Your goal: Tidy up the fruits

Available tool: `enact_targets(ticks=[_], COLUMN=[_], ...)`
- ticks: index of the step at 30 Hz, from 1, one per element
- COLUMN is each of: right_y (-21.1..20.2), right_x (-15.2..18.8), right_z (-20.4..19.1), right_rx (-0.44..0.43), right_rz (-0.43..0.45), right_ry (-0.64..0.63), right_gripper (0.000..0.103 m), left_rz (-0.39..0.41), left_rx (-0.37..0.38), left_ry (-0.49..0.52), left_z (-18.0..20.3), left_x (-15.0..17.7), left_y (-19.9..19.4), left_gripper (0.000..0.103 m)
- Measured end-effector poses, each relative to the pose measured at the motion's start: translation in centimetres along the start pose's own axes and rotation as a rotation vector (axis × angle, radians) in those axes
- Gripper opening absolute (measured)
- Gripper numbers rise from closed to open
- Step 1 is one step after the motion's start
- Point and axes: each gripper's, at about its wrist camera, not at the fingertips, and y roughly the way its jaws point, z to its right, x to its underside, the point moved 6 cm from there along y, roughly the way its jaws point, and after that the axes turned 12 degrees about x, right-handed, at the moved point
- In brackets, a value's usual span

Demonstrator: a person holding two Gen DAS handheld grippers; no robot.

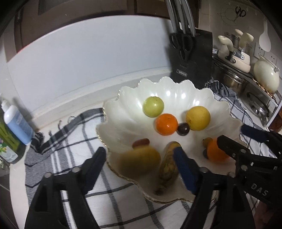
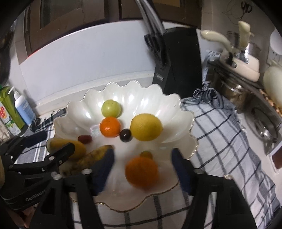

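I saw a pale wall (image 1: 88,58) behind the counter (image 1: 58,112), and dark wooden cabinets (image 2: 58,15) above.

Left tool (image 1: 141,156) and right tool (image 2: 142,158) side by side, angled downward, jaws apart.

Orange (image 2: 141,171) between spread fingers (image 2: 104,167) — bowl (image 2: 179,112)

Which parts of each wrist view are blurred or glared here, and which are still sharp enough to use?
Left wrist view: the mango and banana nearest the lens are smeared; the far green fruit is sharp; glare spots dot the bowl. Right wrist view: the near orange is blurred, the lemon crisp; fisheye bends the counter edge.
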Motion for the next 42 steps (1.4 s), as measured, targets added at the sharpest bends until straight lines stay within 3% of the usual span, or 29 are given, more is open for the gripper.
enact_targets(ticks=[3, 13, 42], right_y=[-0.8, -3.6, -14.6], right_x=[-0.3, -0.5, 2.9], right_z=[0.4, 1.7, 2.1], right_rx=[0.021, 0.076, 0.082], right_rz=[0.017, 0.057, 0.16], right_ry=[0.008, 0.042, 0.068], right_gripper=[0.08, 0.093, 0.094], left_rz=[0.01, 0.073, 0.185], left_rx=[-0.019, -0.088, -0.171], left_ry=[0.005, 0.001, -0.027], left_z=[-0.1, 0.1, 2.0], left_x=[-0.2, -0.5, 4.0], left_y=[-0.8, -4.7, -16.8], left_gripper=[0.082, 0.102, 0.103])
